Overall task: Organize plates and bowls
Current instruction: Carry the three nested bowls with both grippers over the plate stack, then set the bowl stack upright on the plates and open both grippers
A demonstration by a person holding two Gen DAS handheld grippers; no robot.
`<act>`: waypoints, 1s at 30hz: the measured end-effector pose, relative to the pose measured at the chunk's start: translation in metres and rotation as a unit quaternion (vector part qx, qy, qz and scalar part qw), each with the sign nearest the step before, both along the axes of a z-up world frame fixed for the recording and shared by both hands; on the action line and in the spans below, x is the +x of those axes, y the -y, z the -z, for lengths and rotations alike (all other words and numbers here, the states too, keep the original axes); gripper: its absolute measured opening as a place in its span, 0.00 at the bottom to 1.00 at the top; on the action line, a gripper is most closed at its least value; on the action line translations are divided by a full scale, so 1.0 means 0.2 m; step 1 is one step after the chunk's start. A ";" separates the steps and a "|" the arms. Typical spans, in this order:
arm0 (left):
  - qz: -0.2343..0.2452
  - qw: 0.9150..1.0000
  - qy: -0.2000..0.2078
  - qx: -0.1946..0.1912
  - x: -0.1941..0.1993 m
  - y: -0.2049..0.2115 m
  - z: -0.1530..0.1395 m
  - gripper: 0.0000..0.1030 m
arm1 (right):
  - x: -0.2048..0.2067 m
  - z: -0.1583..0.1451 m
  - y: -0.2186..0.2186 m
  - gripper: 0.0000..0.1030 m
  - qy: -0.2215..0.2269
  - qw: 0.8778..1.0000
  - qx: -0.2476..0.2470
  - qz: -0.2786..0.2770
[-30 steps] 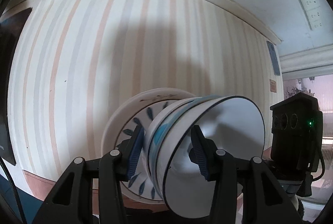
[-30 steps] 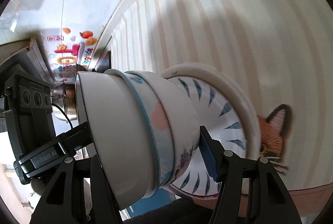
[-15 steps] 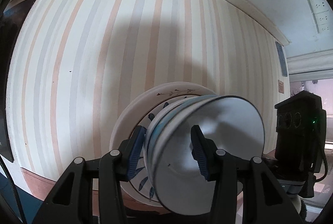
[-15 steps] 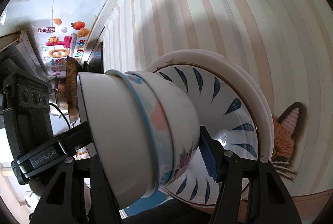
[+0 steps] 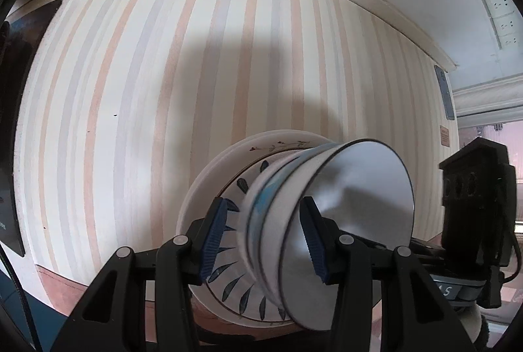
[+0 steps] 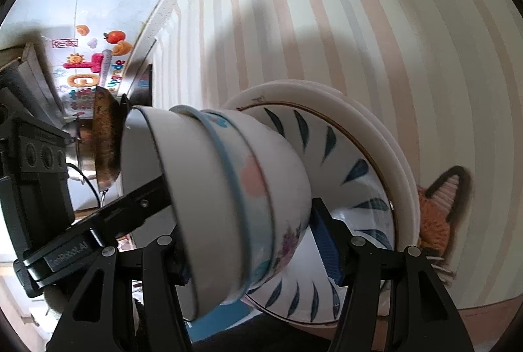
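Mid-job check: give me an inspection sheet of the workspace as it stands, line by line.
Surface: striped tablecloth, fox motif at its edge.
Job's things: nested bowls on stacked plates, one pile.
Clutter: nothing seen on the cloth.
Grippers: left tool and right tool each straddle the pile; contact not clear.
Cables: thin black lead by the left unit.
Surroundings: wall sockets, metal pot, fruit stickers.

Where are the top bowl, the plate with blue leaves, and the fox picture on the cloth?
top bowl (image 5: 359, 188), left wrist view, on its white inside wall.
plate with blue leaves (image 6: 356, 170), right wrist view, on a blue leaf mark.
fox picture (image 6: 434, 214), right wrist view, on the orange fur.
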State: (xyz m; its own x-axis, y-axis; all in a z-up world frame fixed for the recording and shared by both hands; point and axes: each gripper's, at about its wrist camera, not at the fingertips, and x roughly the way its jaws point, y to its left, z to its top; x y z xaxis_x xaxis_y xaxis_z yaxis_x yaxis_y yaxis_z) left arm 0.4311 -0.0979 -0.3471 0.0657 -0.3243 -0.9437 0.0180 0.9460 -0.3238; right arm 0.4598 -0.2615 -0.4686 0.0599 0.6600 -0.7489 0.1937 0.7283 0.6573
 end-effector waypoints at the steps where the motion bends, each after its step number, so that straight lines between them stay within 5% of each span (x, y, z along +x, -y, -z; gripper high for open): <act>1: -0.001 1.000 0.001 0.002 0.00 0.00 0.00 0.42 | 0.00 -0.01 0.01 0.61 0.002 1.000 -0.004 -0.001; 7: 0.001 0.999 0.017 0.041 -0.05 0.01 -0.06 0.43 | 0.00 -0.12 0.03 0.63 0.030 0.998 -0.043 -0.018; 11: 0.001 0.997 0.050 0.058 -0.13 0.03 -0.15 0.44 | -0.03 -0.26 0.02 0.81 0.064 0.993 -0.095 -0.033; 16: -0.015 0.993 0.090 0.075 -0.21 0.00 -0.27 0.76 | -0.12 -0.45 0.04 0.90 0.110 0.980 -0.160 -0.045; 19: -0.024 0.989 0.114 0.087 -0.26 -0.01 -0.33 0.76 | -0.18 -0.55 0.04 0.91 0.134 0.972 -0.190 -0.044; 22: -0.030 0.986 0.135 0.090 -0.33 -0.03 -0.41 0.90 | -0.26 -0.65 0.05 0.92 0.158 0.962 -0.218 -0.035; 30: -0.040 0.970 0.218 0.100 -0.61 -0.08 -0.67 0.96 | -0.55 -0.94 0.03 0.93 0.221 0.943 -0.249 -0.007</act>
